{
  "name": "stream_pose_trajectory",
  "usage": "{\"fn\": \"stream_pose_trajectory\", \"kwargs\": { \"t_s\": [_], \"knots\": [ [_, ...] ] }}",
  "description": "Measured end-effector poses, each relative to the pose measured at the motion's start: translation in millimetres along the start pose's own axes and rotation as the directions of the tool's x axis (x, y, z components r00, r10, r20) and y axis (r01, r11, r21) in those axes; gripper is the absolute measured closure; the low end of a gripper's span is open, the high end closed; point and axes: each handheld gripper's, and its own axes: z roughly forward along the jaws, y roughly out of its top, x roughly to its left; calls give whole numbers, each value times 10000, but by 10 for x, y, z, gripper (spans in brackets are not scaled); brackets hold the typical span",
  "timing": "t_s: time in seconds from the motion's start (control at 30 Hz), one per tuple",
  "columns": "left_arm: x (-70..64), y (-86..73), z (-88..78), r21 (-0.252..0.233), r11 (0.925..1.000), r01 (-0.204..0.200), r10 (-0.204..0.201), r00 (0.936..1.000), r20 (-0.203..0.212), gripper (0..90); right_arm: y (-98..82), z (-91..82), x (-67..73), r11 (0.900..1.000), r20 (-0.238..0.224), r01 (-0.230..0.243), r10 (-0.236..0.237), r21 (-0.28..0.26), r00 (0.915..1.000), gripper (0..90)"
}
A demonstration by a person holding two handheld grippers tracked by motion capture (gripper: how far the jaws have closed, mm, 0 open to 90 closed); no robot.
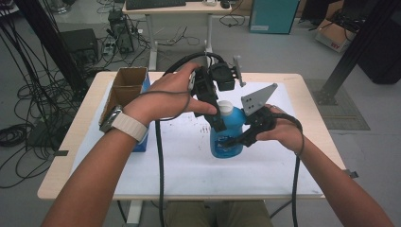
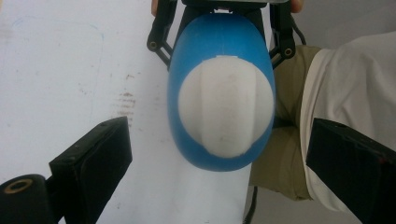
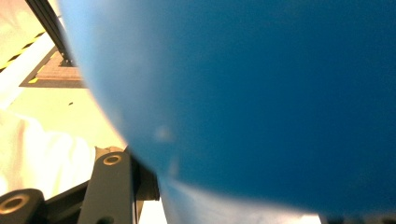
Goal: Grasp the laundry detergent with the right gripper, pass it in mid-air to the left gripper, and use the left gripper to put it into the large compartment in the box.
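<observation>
Two tools are at work over one bottle; the right tool [image 1: 239, 135], right of centre in the high view, has its jaws clamped on the body of the single blue bottle [image 1: 227, 135], which stands upright on the white sheet [image 1: 189, 161] at the middle of the frame; in the right gripper view the blue wall crowds the upper right, pressed close against the jaws; the left tool [image 1: 215, 111] comes down from above at the centre of the high view, its jaws spread wide to either side of the one white cap [image 2: 226, 107] and not touching it; in the left gripper view the cap sits at centre with clear space between it and each black jaw at lower left and lower right; two forearms enter from the bottom, the left one wearing one watch [image 1: 111, 118]; one open cardboard box [image 1: 125, 87] stands at the left of the table [image 1: 302, 94], well apart from the bottle.
</observation>
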Motion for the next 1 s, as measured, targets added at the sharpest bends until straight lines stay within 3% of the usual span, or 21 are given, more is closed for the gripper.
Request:
{"fn": "stream_pose_trajectory", "kwargs": {
  "t_s": [1.0],
  "knots": [
    [2,-17,14,-14,10000,-88,88,10000,-40,73,-6,16,2,10000,41,-71,71,67,10000,434]
  ]
}}
